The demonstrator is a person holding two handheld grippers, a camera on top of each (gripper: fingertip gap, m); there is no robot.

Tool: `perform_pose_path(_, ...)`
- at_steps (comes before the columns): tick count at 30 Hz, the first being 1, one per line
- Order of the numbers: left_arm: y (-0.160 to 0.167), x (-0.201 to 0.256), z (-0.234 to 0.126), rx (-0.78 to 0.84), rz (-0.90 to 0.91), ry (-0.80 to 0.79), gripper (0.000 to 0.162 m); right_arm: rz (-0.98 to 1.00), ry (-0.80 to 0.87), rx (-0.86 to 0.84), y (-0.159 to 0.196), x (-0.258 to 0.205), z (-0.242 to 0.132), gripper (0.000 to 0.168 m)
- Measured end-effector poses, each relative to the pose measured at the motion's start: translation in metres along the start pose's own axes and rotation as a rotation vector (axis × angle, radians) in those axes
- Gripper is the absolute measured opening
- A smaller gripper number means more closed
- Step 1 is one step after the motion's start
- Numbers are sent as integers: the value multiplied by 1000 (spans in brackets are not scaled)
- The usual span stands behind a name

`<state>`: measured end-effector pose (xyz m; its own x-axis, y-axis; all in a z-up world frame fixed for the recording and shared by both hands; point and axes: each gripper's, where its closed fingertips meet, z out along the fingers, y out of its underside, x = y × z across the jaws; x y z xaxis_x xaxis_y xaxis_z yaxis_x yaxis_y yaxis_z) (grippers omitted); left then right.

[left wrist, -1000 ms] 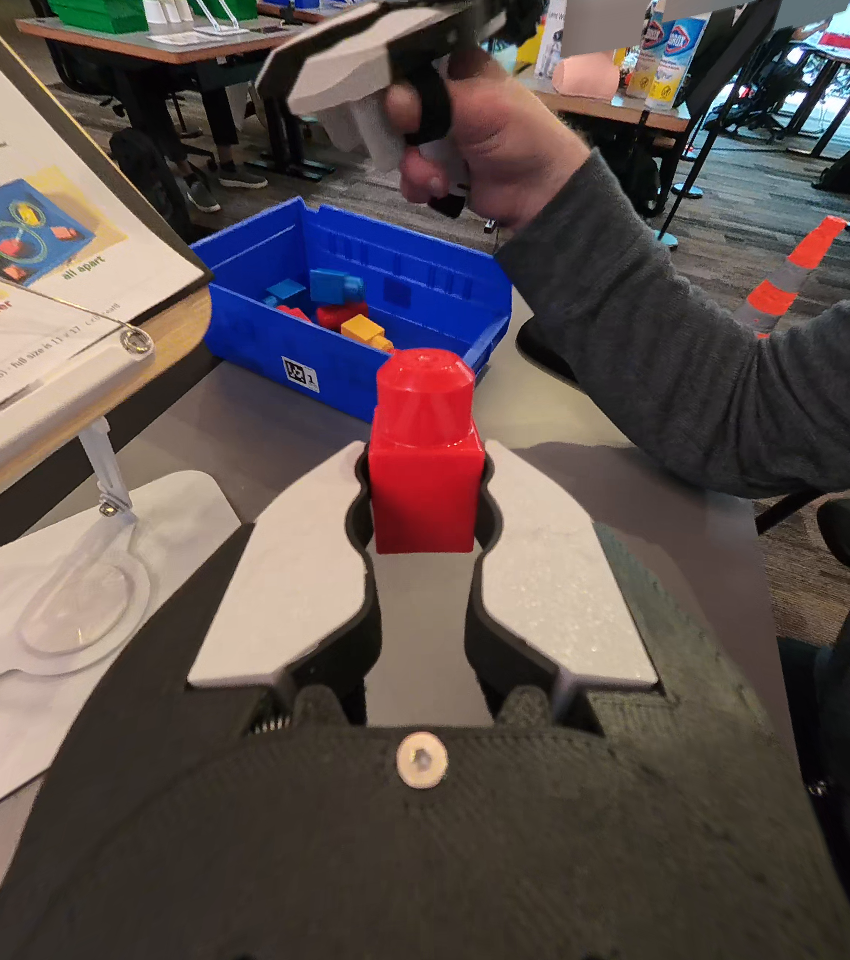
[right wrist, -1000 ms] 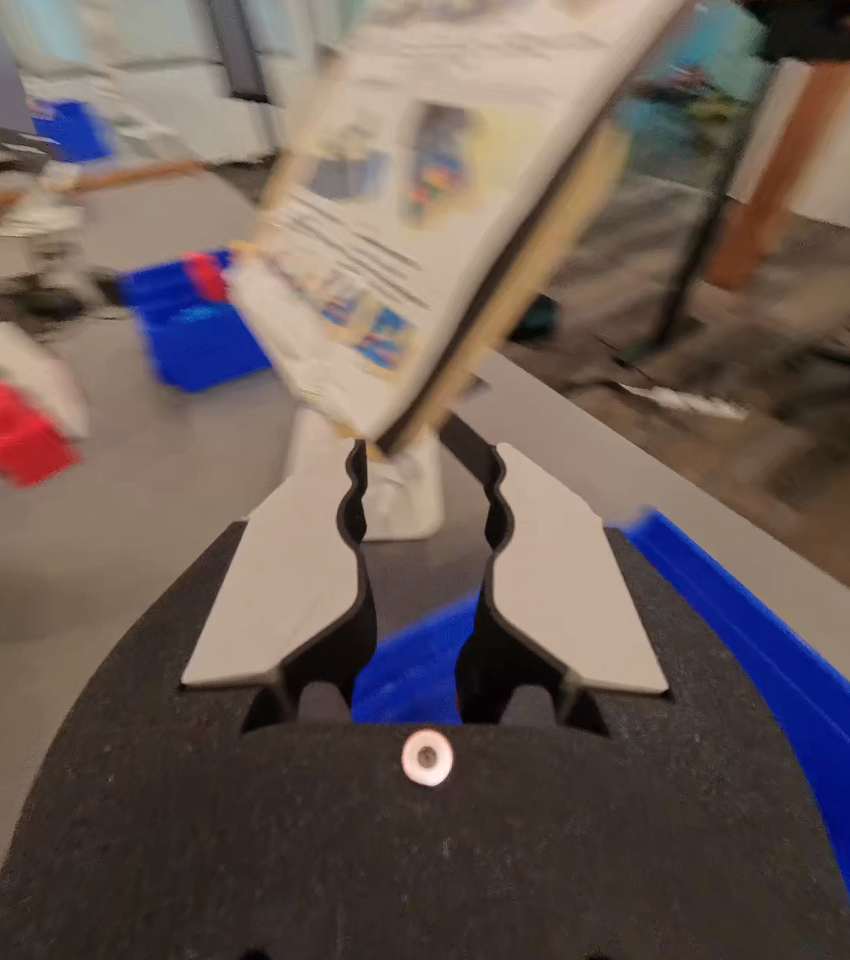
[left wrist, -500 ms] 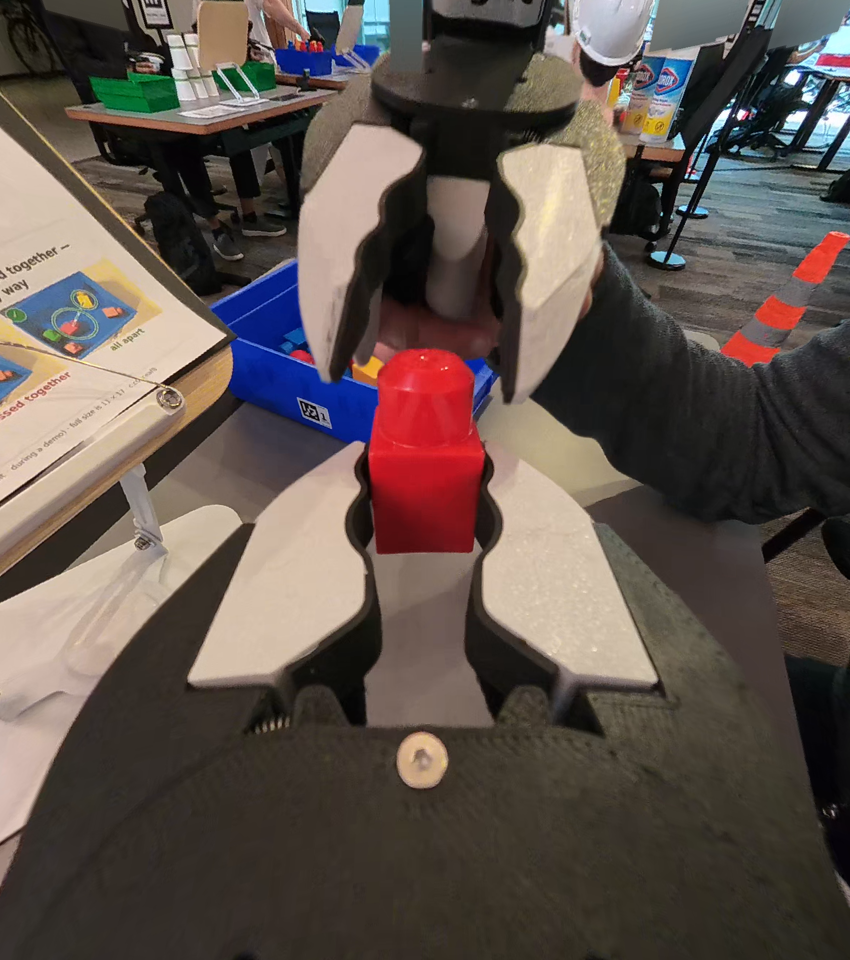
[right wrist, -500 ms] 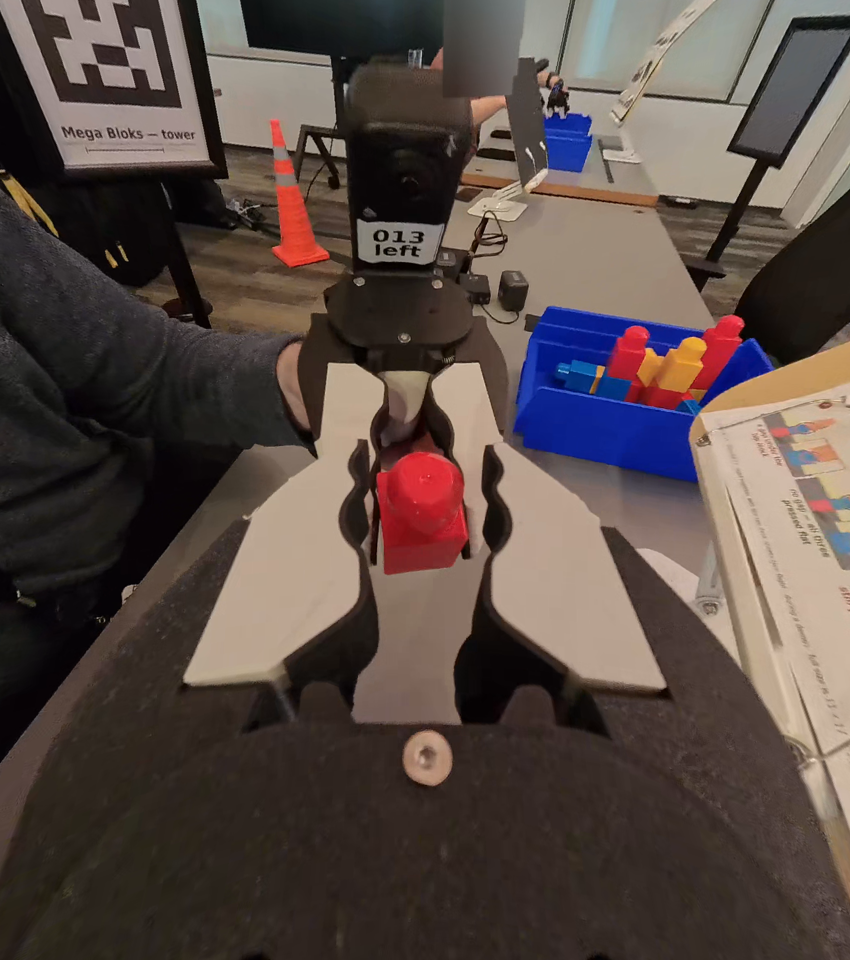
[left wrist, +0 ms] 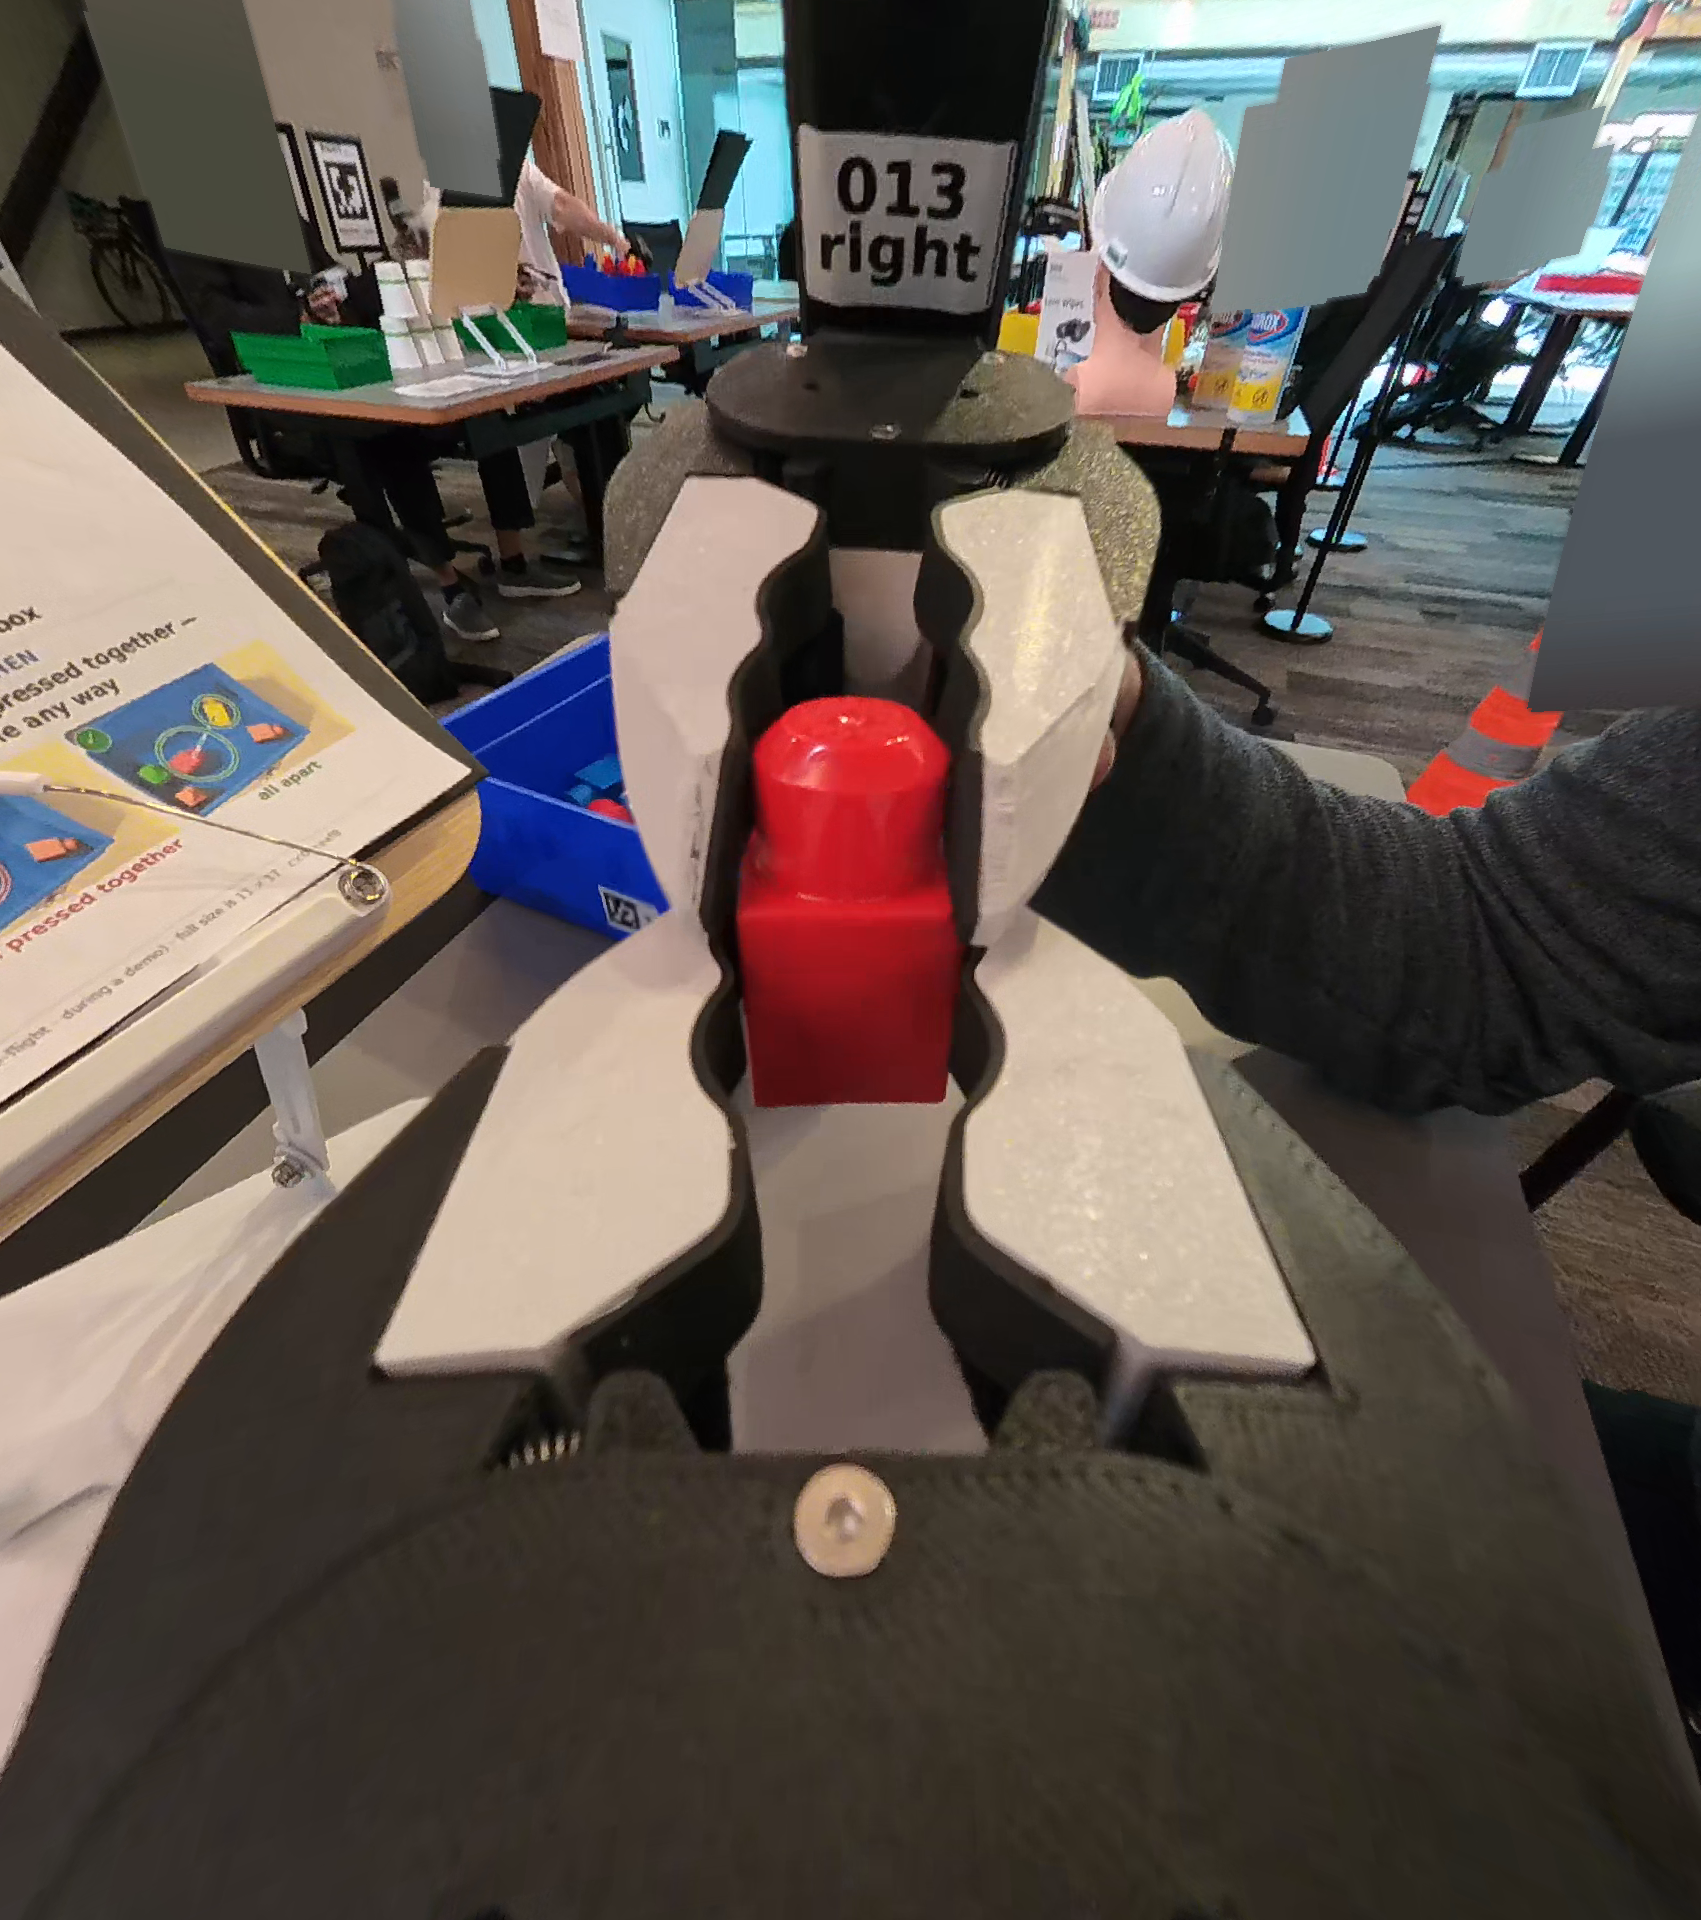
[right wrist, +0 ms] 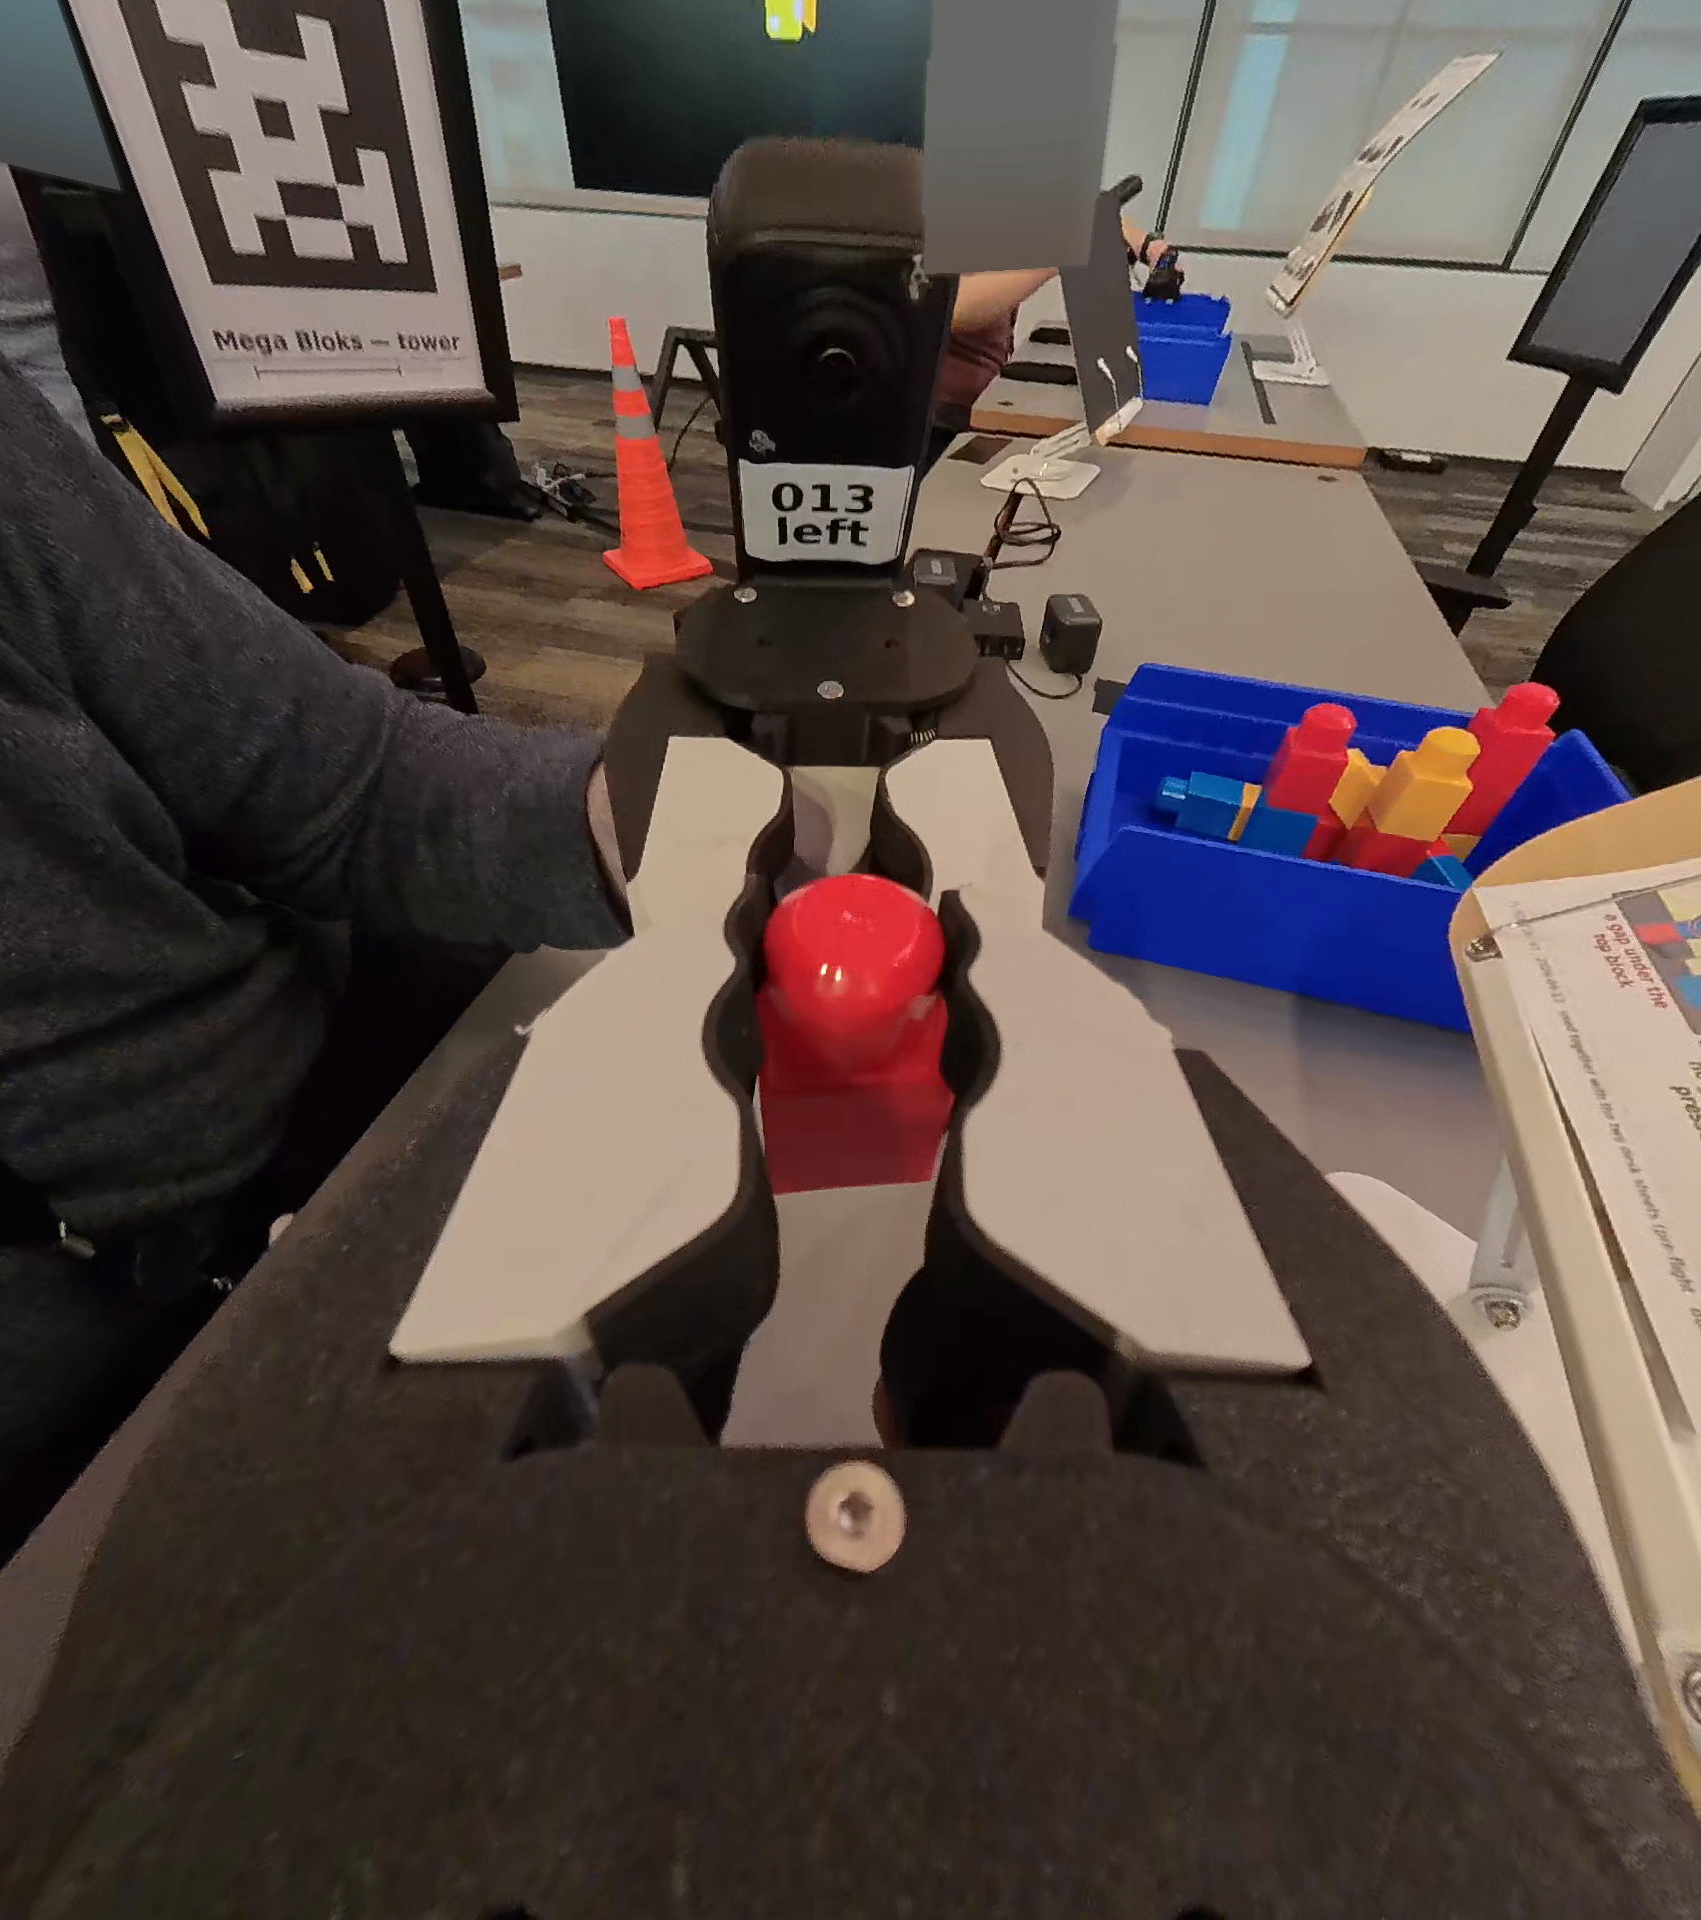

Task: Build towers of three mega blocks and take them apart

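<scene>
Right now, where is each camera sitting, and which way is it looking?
Left wrist view: sits on the left gripper, looks at the facing right gripper; a grey sleeve shows.
Right wrist view: sits on the right gripper, looks back at the left gripper; sleeve shows too.
Both share the red block and both grippers.

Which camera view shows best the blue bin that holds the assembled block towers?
The right wrist view shows it best: the blue bin lies open to the camera with red, yellow and blue towers inside. The left wrist view shows a different blue bin, half hidden behind the right tool, holding loose blocks.
</scene>
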<state>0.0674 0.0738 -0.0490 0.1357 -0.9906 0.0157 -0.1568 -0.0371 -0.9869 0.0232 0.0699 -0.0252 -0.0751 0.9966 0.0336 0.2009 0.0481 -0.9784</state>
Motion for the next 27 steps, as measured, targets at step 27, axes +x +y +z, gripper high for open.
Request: perform_pose_path(27, 13, -20, -24, 16, -48, -118, 4, 379, 935, -146, 117, 122, -273, 31)
